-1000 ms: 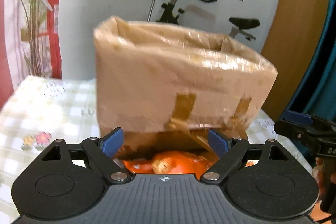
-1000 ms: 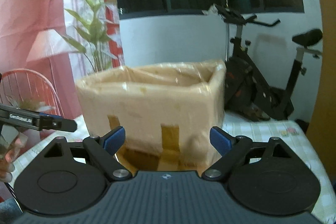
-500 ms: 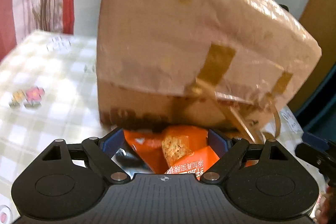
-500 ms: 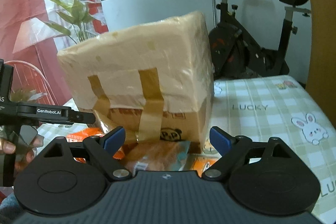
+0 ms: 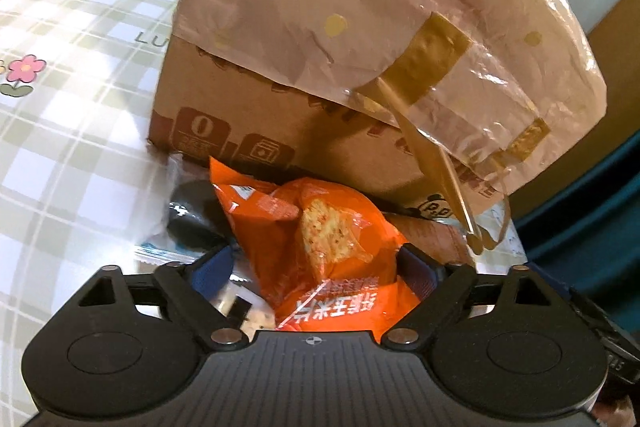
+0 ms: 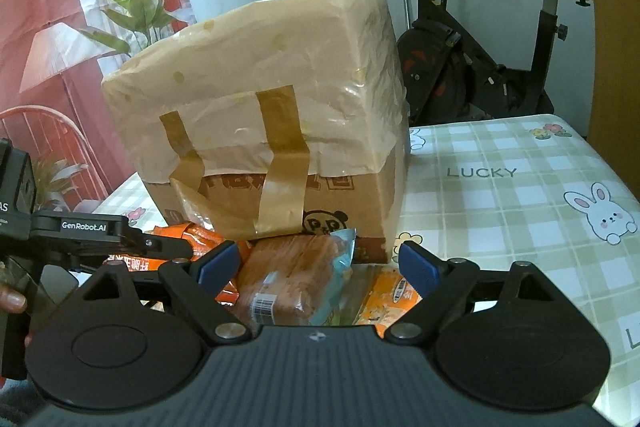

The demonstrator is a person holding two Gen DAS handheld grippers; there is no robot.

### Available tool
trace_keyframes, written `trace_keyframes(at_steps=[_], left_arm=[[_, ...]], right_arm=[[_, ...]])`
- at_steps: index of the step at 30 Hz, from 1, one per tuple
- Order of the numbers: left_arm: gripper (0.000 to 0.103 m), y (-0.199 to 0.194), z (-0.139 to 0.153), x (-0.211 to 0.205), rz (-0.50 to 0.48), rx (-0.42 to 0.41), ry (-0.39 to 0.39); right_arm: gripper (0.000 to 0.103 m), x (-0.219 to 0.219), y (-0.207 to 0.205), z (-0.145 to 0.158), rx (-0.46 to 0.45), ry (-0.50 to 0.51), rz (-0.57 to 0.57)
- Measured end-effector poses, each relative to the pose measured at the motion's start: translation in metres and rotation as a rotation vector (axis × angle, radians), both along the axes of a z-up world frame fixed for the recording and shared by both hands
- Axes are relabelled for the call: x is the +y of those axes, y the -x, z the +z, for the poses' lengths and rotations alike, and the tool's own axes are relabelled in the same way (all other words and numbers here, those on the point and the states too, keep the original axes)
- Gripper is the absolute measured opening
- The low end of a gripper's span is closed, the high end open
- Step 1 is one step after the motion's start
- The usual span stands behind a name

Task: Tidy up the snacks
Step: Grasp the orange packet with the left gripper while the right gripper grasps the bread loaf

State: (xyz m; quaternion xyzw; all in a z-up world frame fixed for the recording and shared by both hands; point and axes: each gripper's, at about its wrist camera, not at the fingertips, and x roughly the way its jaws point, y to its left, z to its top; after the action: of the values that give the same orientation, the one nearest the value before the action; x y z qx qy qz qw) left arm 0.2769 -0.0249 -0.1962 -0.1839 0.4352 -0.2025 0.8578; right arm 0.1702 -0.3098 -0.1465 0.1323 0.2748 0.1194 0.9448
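Left tongs angle down over the snack heap, jaws closing, an orange snack bag lying between the blue pads. Whether the pads press the bag yet cannot be told; the one on the right looks to be against the wrapper's edge, the other stands just clear. Beside that bag, towards the left pad, sits a dark packet in clear wrap.

Straight ahead of the left tongs stands the cardboard box, its upper part wrapped in plastic and strapped with brown tape, one strip hanging loose towards the pile.

Right tongs hang with jaws wide apart, gripping nothing. Between and just under them lies a brown bread-like pack with a barcode; next to the right pad, a yellow-orange packet. The same box rises just beyond. The checked cloth on the bench spreads off to the right of the tongs.
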Motion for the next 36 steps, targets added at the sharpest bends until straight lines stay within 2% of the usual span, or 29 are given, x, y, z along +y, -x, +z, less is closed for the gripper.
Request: trace_keyframes(at_steps=[2,5,8,14,22,29,32,36], left_arm=[[0.072,0.005,0.003,-0.006,-0.028,-0.049,-0.029],[0.065,0.016,0.015,-0.016,-0.049,-0.105,-0.089],[0.063,0.029,0.028,-0.018,-0.057,-0.165,-0.148],[0.063,0.056,0.054,0.002,-0.024,-0.259,-0.153],[0.063,0.072,0.062,0.032,0.114,-0.300,-0.207],[0.063,0.081,0.060,0.044,0.170,-0.301,-0.214],[0.063,0.084,0.058,0.044,0.170,-0.298,-0.218],[0.063,0.085,0.055,0.044,0.161,-0.283,-0.219]], right_arm=[[0.089,0.001,0.000,-0.001,0.007,0.000,-0.001],[0.089,0.002,0.000,-0.002,0.014,0.000,-0.004],[0.089,0.003,-0.001,-0.003,0.025,0.000,-0.004],[0.089,0.012,-0.007,-0.005,0.041,0.011,0.020],[0.090,0.049,-0.036,-0.014,0.121,0.061,0.013],[0.093,0.080,-0.060,-0.025,0.175,0.198,-0.053],[0.089,0.084,-0.054,-0.030,0.158,0.238,-0.058],[0.082,0.086,-0.039,-0.031,0.126,0.257,-0.010]])
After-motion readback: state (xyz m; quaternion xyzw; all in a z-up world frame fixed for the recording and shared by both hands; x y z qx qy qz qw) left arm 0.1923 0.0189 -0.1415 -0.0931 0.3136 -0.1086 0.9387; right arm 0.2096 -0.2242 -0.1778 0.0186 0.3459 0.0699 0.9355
